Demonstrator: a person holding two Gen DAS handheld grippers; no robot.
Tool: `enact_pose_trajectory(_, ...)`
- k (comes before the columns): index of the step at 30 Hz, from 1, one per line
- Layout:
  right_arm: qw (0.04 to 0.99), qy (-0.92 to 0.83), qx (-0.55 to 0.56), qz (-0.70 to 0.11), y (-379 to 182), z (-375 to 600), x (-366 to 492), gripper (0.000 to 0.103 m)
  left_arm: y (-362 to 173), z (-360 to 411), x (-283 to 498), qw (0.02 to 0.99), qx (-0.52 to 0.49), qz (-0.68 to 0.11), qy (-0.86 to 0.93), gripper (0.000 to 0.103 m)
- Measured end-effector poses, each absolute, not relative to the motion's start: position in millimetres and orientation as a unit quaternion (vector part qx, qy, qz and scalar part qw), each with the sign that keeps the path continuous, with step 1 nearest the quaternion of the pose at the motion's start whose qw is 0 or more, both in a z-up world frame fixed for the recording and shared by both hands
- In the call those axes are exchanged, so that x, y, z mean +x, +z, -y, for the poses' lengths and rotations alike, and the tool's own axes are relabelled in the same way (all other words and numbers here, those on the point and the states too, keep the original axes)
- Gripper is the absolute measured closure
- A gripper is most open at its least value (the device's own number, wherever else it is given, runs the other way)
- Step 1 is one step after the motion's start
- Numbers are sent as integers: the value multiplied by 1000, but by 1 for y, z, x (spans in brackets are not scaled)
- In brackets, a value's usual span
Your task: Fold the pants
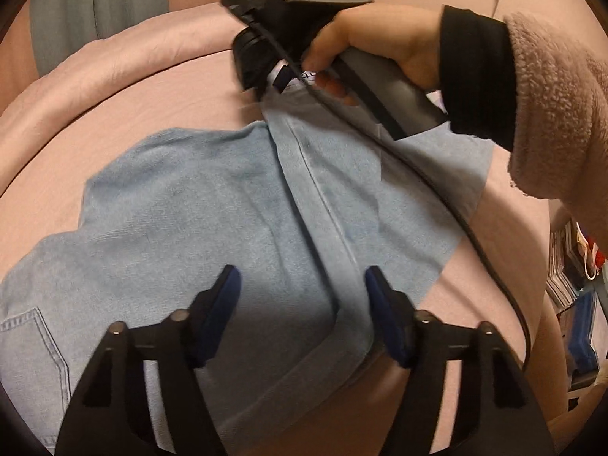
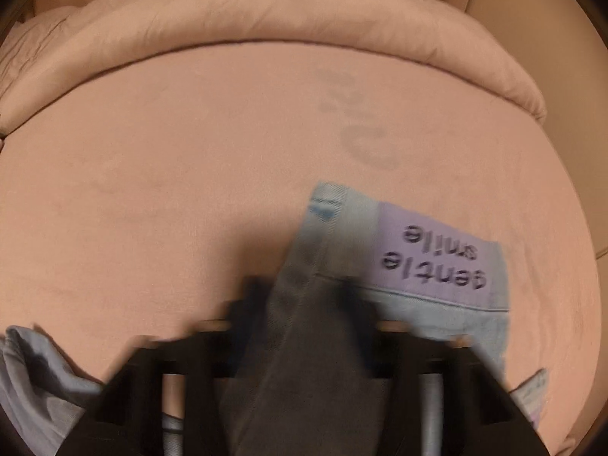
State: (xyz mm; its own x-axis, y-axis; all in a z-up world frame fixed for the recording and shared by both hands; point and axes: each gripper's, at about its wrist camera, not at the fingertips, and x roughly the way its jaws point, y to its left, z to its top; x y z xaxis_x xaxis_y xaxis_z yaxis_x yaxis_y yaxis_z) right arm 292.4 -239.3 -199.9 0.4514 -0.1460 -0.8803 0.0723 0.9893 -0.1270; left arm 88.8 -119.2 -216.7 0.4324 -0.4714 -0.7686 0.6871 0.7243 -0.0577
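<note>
Light blue denim pants (image 1: 182, 205) lie spread on a pink bed, a back pocket (image 1: 34, 345) at the lower left. My left gripper (image 1: 302, 281) hovers over them, jaws apart, with a raised seam band (image 1: 323, 205) running between the fingers; the pads are not pressing on it. A hand in a fleecy sleeve holds my right gripper (image 1: 271, 85) at the far end of that band. In the blurred right wrist view, my right gripper (image 2: 304, 292) is shut on a ridge of the pants (image 2: 300, 250), beside a purple waist label (image 2: 437, 254).
The pink bed sheet (image 2: 190, 152) stretches around the pants, with a rolled duvet (image 2: 266, 11) along its far edge. A black cable (image 1: 437, 197) from the right gripper trails across the denim. A grey-green curtain (image 1: 95, 3) hangs behind; cluttered shelves (image 1: 573, 277) stand on the right.
</note>
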Motion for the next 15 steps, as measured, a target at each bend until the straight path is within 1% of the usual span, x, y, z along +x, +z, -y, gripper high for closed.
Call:
enact_pose_trajectory(2,855,-58,-9,-516,-197,247,287,91,-213,118,89,838,128,-403,-346,60)
enact_pose_trajectory(3,858,-58,7,-511,-193,254,283,92,-211,118,90,838,122,-404,-347,64)
enact_pose_trajectory(4,862,-58,29,-503,-188,262,277,92,-209,117,91,839,117,-403,-347,73)
enact_pose_trajectory(5,868,-49,58,-490,-180,272,271,92,-206,118,91,839,111,-403,-349,79)
enact_pose_trajectory(8,889,-26,143,-433,-146,306,236,92,-198,122,85,840,121,-391,-355,85)
enact_pose_trajectory(12,909,-15,240,-341,-103,355,155,92,-190,130,74,843,143,-377,-356,86)
enact_pose_trajectory(15,911,-27,286,-297,-98,385,88,92,-184,126,67,844,154,-370,-356,86)
